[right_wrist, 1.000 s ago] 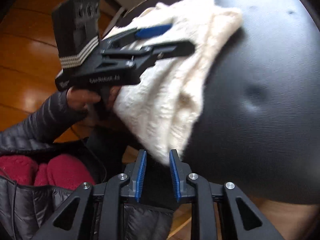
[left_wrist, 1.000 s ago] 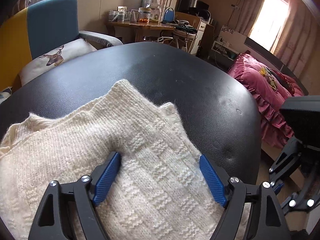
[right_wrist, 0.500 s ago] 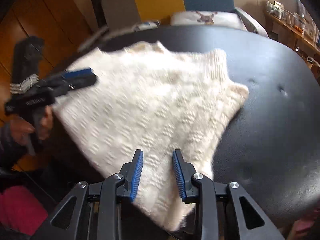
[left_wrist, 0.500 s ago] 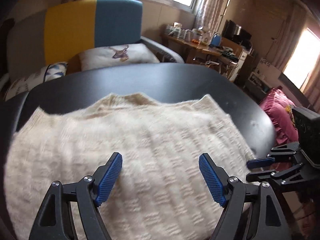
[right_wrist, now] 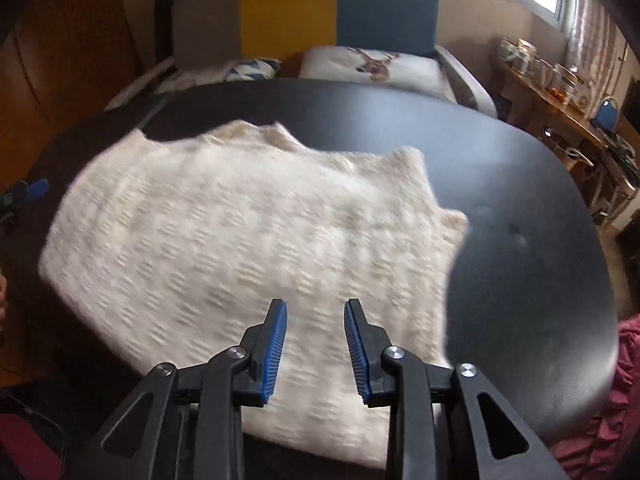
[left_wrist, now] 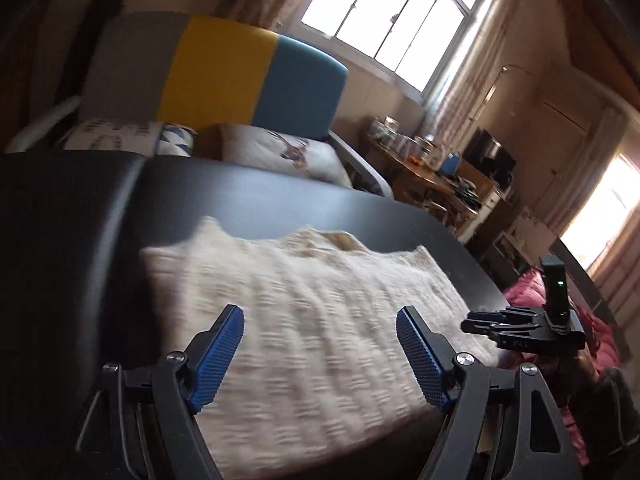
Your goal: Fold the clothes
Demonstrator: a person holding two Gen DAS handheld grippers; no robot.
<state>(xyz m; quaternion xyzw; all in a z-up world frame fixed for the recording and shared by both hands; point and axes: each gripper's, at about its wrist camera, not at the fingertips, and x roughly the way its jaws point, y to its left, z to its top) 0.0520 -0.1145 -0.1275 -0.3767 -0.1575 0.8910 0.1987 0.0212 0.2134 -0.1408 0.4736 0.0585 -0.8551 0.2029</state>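
A cream knitted sweater [right_wrist: 248,240] lies folded on the black padded table [right_wrist: 520,272]; it also shows in the left wrist view [left_wrist: 304,320]. My left gripper [left_wrist: 320,352] is open wide and empty, held over the sweater's near edge. My right gripper [right_wrist: 316,340] is open with a narrower gap and empty, over the sweater's near right part. The right gripper also shows at the right in the left wrist view [left_wrist: 480,326]. A blue tip of the left gripper shows at the left edge of the right wrist view [right_wrist: 36,188].
An armchair with a yellow and blue back [right_wrist: 340,8] and a deer-print cushion [right_wrist: 372,64] stands behind the table. A wooden side table with jars [right_wrist: 552,80] is at the right. A red bedspread [left_wrist: 560,300] lies right of the table.
The right gripper let go of the sweater's edge and opened. Both grippers swung round to face the armchair. The sweater now lies flatter on the table.
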